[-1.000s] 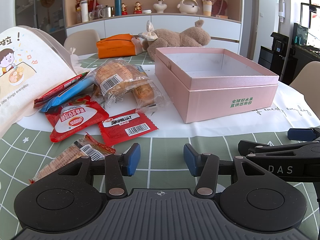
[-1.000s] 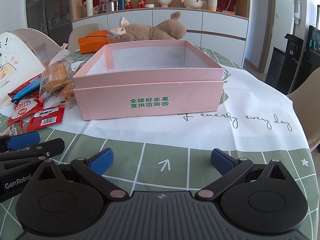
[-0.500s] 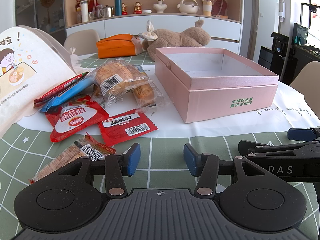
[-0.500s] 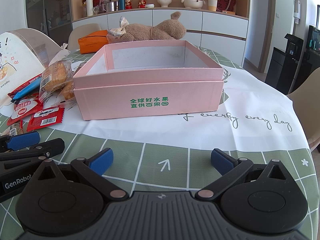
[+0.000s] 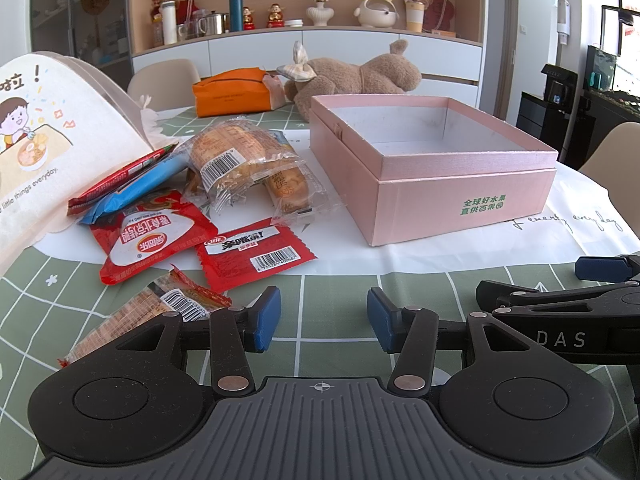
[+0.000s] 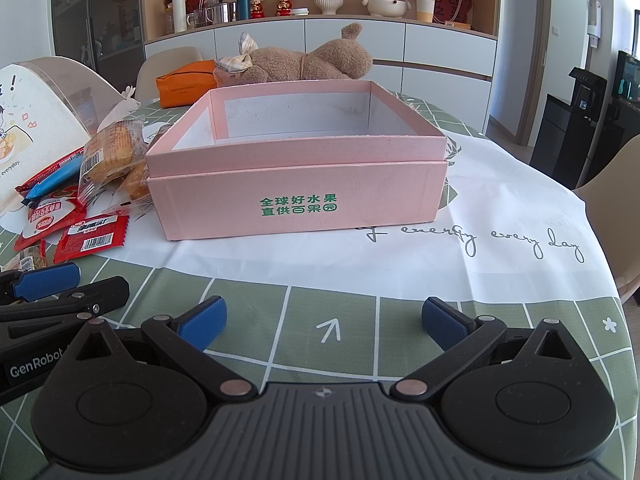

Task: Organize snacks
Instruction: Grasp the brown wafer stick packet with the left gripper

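Pink box (image 6: 296, 196) upright, long axis crosswise.

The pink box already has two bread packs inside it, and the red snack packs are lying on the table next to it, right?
Not quite. The pink box has nothing visible inside, as the right wrist view shows. The two bread packs lie on the table beside it, near the red snack packs.

No visible change: both claws, snacks, box unmoved since earlier frames.
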A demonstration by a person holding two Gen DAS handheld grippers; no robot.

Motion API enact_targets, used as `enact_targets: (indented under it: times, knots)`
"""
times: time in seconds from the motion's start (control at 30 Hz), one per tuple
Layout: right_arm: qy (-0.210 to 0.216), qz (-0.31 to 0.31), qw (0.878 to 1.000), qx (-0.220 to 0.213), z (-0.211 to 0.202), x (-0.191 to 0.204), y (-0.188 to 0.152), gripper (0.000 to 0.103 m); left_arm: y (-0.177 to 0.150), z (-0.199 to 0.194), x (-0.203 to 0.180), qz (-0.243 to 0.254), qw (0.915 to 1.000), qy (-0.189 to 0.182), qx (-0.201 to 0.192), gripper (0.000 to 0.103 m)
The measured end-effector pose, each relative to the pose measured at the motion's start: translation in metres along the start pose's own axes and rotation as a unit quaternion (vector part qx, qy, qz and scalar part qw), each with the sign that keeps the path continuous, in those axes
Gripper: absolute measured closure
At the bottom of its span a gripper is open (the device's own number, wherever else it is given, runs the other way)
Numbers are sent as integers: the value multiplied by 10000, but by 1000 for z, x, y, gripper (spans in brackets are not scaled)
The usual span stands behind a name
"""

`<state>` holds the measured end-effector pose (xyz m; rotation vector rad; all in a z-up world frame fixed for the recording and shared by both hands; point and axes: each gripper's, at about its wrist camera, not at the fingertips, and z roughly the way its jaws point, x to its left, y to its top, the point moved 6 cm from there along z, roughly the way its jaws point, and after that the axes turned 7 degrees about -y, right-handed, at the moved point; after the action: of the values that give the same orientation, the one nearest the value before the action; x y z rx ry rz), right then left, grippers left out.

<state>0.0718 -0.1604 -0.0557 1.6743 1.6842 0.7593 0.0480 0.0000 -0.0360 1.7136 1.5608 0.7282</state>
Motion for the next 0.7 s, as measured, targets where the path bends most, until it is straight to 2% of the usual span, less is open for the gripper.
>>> enact_targets:
  times: [0.23, 0.3, 0.4, 0.5, 0.63, 0.7]
  knots:
    - [0, 2, 10000, 0, 1, 3, 1, 0, 0, -1, 1, 50, 10000, 13, 42, 48]
    - [24, 24, 10000, 20, 1, 4, 1, 0, 3, -8, 2, -31, 9992, -168, 351, 52]
    - [194, -202, 9977, 624, 1, 5, 8, 0, 15, -12, 3, -81, 9925, -700, 995, 51]
    - [177, -284, 9955, 888, 8, 10, 10, 0, 33, -16, 18, -45, 9841, -925, 1517, 51]
    - [206, -391, 9895, 1374, 18, 21, 21, 0, 50, -20, 60, 187, 9778, -845, 1910, 52]
    - [344, -438, 9866, 1534, 19, 31, 29, 7, 48, -20, 80, 398, 9712, -793, 2210, 53]
